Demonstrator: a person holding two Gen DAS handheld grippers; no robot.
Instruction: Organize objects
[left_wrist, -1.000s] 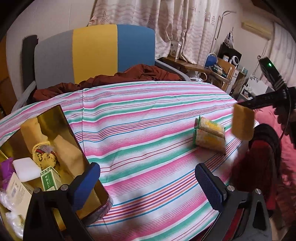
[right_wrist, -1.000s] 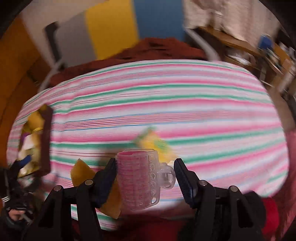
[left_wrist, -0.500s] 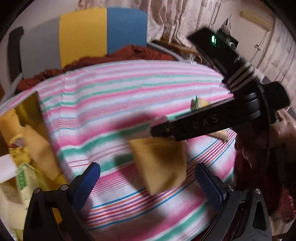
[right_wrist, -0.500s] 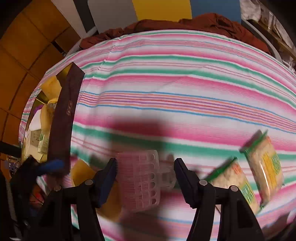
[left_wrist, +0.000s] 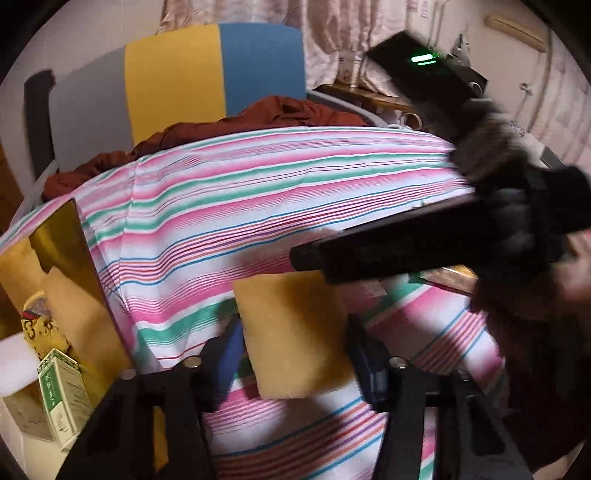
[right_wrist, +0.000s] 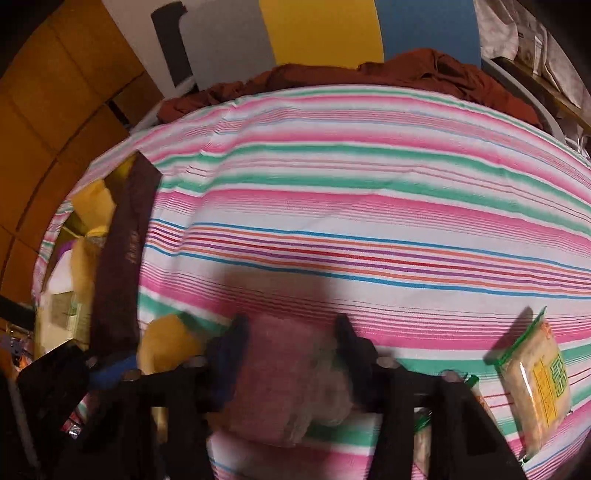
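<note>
A yellow sponge (left_wrist: 291, 332) sits between the blue pads of my left gripper (left_wrist: 295, 360), just above the striped cloth. Its jaws are closing and both pads touch the sponge's sides. My right gripper (left_wrist: 406, 251) crosses in from the right just over the sponge. In the right wrist view my right gripper (right_wrist: 291, 343) is closing on a blurred pink see-through plastic holder (right_wrist: 280, 380), pads against its sides. The sponge (right_wrist: 166, 343) shows left of it, beside the left gripper's blue pad (right_wrist: 110, 369).
An open gold box (left_wrist: 62, 229) with a green carton (left_wrist: 61, 391) and other small items stands at the left; its brown outer wall (right_wrist: 125, 258) faces the right gripper. A snack packet (right_wrist: 535, 380) lies at the right. A brown garment (left_wrist: 258, 114) and a chair lie beyond the table.
The right gripper swept in from the right and down, bringing the sponge between the left jaws. The left jaws went from wide open to closed on the sponge. The right jaws narrowed on the pink holder.
</note>
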